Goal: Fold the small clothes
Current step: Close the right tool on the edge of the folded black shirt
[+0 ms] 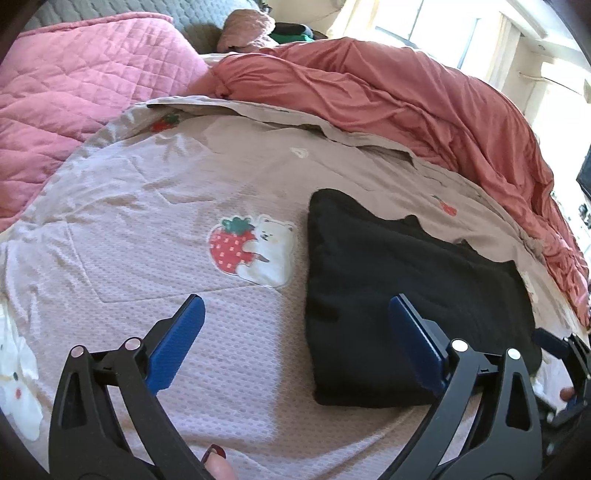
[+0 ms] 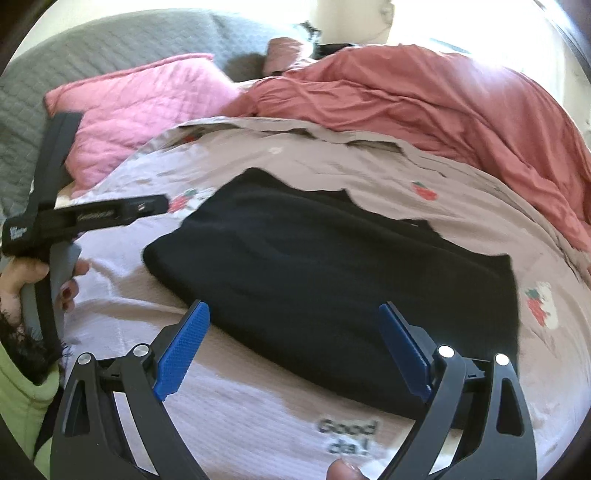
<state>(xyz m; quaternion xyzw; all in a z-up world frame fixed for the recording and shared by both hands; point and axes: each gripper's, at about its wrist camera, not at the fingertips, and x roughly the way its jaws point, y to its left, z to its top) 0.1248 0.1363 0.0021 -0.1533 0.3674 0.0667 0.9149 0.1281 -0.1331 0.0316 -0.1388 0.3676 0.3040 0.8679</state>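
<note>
bed [image 1: 110, 206] | pink quilt [image 1: 74, 85] | bright window [image 1: 436, 26]

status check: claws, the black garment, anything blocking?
Left claw open, empty. Right claw open, empty. Black garment folded flat on the bedspread, nothing gripping it. Nothing in the way.

Bed [image 1: 147, 295], folded black garment [image 1: 388, 295] (perhaps trousers)
</note>
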